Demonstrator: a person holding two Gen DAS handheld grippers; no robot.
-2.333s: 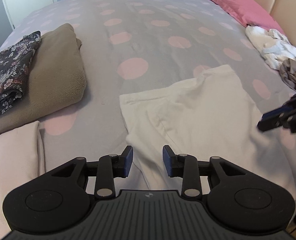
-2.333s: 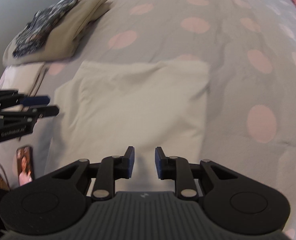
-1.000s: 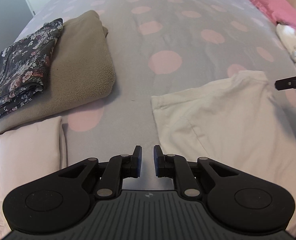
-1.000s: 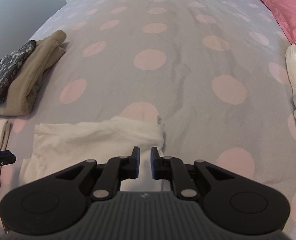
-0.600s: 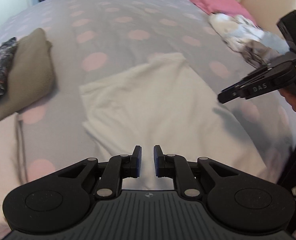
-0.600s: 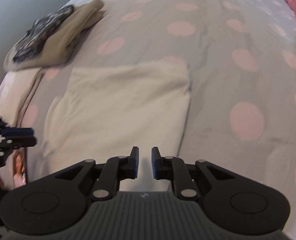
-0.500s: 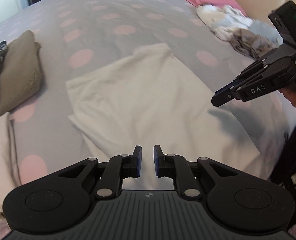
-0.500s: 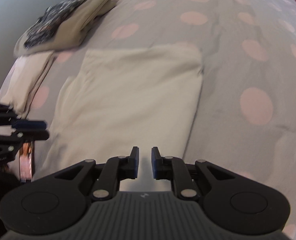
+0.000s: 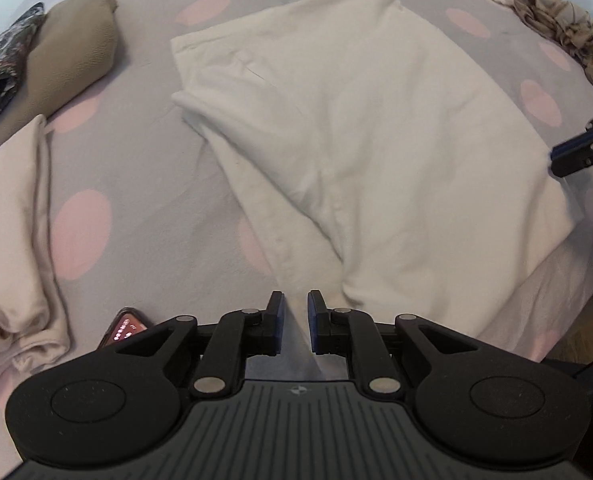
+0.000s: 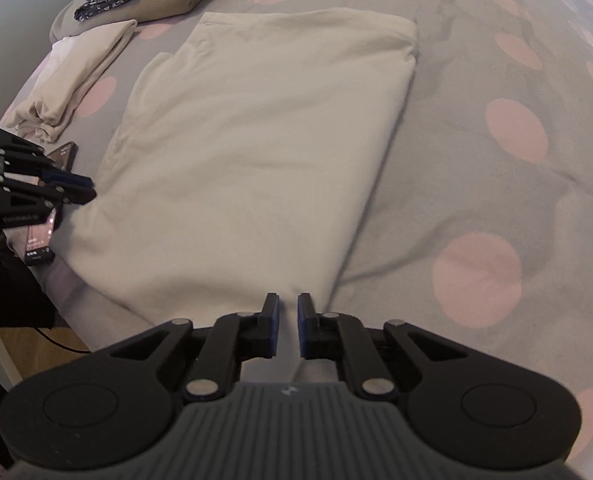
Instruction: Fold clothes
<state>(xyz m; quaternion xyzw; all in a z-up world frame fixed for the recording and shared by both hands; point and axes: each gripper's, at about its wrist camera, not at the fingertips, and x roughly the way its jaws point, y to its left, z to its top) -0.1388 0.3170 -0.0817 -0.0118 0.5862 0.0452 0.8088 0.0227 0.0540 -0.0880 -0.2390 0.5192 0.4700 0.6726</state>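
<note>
A cream garment lies flat on the grey bedspread with pink dots, folded into a long panel that reaches the bed's near edge. My left gripper hovers over its near left hem. The pads are drawn together to a thin slit and hold nothing. In the right wrist view the same garment runs away from my right gripper, which hangs over the near right hem, equally narrow and empty. Each gripper shows in the other's view: the left gripper at the left edge, the right gripper at the right edge.
Folded pieces lie at the left: a pale pink one, an olive fleece and a floral one. A phone lies near the bed's edge. A heap of unfolded clothes sits far right. Wooden floor shows below the bed edge.
Both grippers have drawn back from the garment's far end to its near hem and now look more steeply down. Their jaws are narrower than two seconds ago, unchanged over the last second.
</note>
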